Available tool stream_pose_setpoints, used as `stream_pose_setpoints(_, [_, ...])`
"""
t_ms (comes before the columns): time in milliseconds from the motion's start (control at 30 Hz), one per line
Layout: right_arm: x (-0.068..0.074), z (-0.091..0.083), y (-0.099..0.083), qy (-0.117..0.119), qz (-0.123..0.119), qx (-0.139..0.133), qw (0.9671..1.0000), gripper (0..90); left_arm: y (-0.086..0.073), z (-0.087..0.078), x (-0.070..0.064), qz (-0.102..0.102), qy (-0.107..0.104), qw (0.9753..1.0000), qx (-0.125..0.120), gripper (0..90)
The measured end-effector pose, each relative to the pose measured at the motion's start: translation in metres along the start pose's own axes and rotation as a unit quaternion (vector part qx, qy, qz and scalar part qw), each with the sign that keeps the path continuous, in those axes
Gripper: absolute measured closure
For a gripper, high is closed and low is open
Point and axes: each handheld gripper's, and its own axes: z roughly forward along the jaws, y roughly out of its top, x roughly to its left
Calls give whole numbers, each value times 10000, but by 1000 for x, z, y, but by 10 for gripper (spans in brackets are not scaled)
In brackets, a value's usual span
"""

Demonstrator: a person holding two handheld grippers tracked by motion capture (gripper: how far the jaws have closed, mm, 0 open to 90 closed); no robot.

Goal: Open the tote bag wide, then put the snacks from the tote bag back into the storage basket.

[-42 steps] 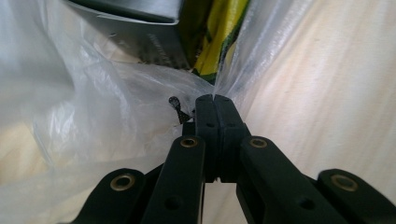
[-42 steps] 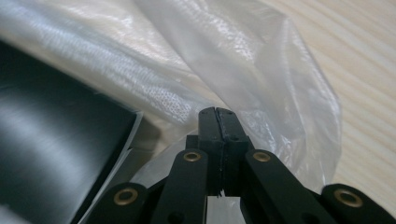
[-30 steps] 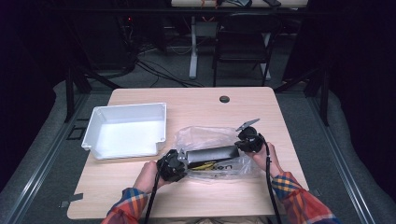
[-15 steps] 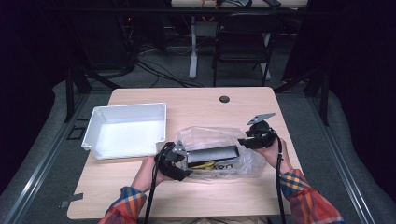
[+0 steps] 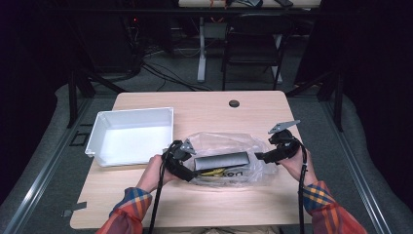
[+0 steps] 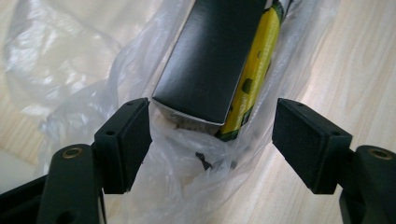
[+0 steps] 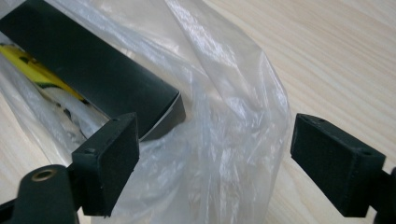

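Right gripper (image 5: 263, 157) drawn back from plastic bag (image 5: 221, 144), jaws now apart

On the worktop (image 5: 204, 109) I see the tray (image 5: 130, 135) at the left and the plastic bag (image 5: 226, 141) just right of it. A box (image 5: 221, 159) lies in the bag, over a packet (image 6: 254, 70). My left tongs (image 5: 187, 171) sit at the bag's left end, my right tongs (image 5: 259, 157) at its right end.
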Motion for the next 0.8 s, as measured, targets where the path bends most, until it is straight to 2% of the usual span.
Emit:
stream_pose_setpoints(33, [-1, -1, -1, 8, -34, 1, 10000, 147, 2, 2, 0, 27, 49, 10000, 45, 280])
stream_pose_setpoints(200, [-2, -7, -9, -24, 5, 28, 10000, 101, 9, 7, 0, 154, -14, 9997, 202, 278])
stream_pose_setpoints(467, [-10, -13, -20, -66, 50, 65, 9999, 88, 19, 12, 4, 192, 6, 9993, 321, 274])
stream_pose_setpoints(600, [-14, -13, -25, -102, 50, 134, 9998, 83, 26, 15, 5, 338, 0, 9984, 455, 284])
stream_pose_setpoints(667, [-15, -13, -27, -102, 103, 150, 9998, 84, 28, 16, 6, 392, 1, 9980, 494, 300])
stream_pose_setpoints(800, [-16, -12, -28, -106, 50, 192, 9997, 89, 36, 18, 6, 540, -8, 9972, 518, 338])
